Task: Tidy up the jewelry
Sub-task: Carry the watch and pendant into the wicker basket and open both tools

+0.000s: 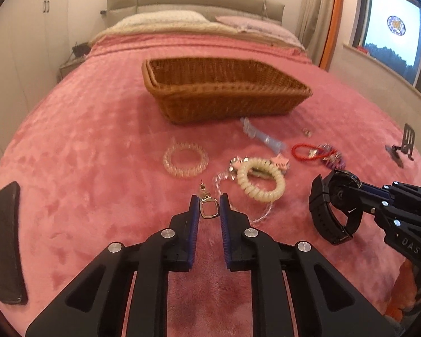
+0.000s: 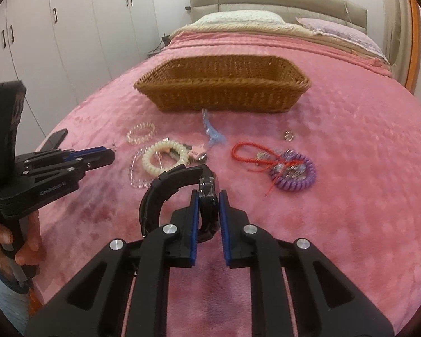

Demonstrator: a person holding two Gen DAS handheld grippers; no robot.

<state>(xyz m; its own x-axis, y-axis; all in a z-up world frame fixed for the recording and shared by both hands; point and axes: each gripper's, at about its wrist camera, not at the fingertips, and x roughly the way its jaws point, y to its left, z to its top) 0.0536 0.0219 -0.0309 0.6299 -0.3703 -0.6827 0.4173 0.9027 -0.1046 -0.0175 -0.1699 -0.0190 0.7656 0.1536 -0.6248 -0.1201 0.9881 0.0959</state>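
We have two picks in hand. Left gripper [image 1: 208, 206] is closed on a gold earring [image 1: 209, 209], square loop pinched between the pad tips, post sticking out past them. Right gripper [image 2: 209, 200] is clamped on a black watch [image 2: 207, 196] across the case, strap [image 2: 165, 189] curling out to the left of the jaws.

Basket [image 2: 224, 95] sits straight ahead of both jaw sets, well beyond the loose pile, and looks empty as far as we can see in.

Risks from here:
- The earring grip is marginal: only the loop edges touch the pads, right at the tips. Any jolt or tilt on the way over and it could slip out into the plush blanket [image 1: 84, 154], where we'd struggle to find it.
- The watch is held off-centre with the strap hanging free. It may pivot in the jaws, or the strap could snag the cream coil tie [image 2: 164, 160] and clear bead strand [image 2: 137, 168] just ahead and left of our right jaws.
- A low carry drags through the pile: clear bracelet [image 1: 185, 158], blue clip [image 1: 262, 137], red cord [image 2: 251, 154], purple coil [image 2: 293, 174].
- Both grippers converge on one basket, so they could clash over the near rim.
- The small silver piece [image 2: 289, 135], far right of the pile, is easy to miss.
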